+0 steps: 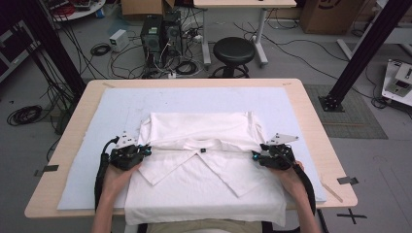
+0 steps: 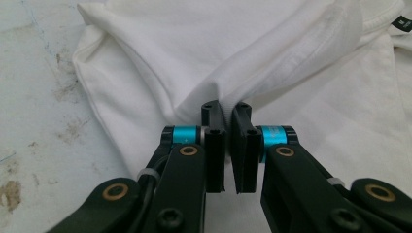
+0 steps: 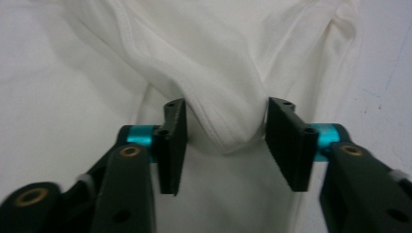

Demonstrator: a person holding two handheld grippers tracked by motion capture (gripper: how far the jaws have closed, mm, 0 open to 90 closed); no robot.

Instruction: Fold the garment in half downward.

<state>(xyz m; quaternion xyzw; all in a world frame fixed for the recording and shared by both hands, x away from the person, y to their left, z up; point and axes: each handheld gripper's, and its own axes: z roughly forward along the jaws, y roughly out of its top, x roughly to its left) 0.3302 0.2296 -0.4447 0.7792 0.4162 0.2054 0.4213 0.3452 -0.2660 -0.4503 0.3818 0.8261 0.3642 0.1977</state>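
- The white shirt [image 1: 204,170] lay on the pale blue mat [image 1: 87,145] in the middle of the desk [image 1: 63,204], its far part doubled toward me and its near hem hanging over the desk's near edge.
- My left gripper [image 1: 144,151] sat at the left end of the fold line, toward the desk's left edge. Its jaws were all but shut, pinching a bunched ridge of cloth [image 2: 252,82] between the pads.
- I judged that grip sound, so the left hand needed only to hold steady and not tug until the other side matched it.
- My right gripper [image 1: 254,156] sat at the right end of the fold line. Its jaws stood about half open, with a rounded lip of the folded edge [image 3: 228,131] between them but not yet pressed.
- To do it well, I thought the right pads should catch both layers well in from the edge, then both hands should lift together, level, keeping the fold straight.
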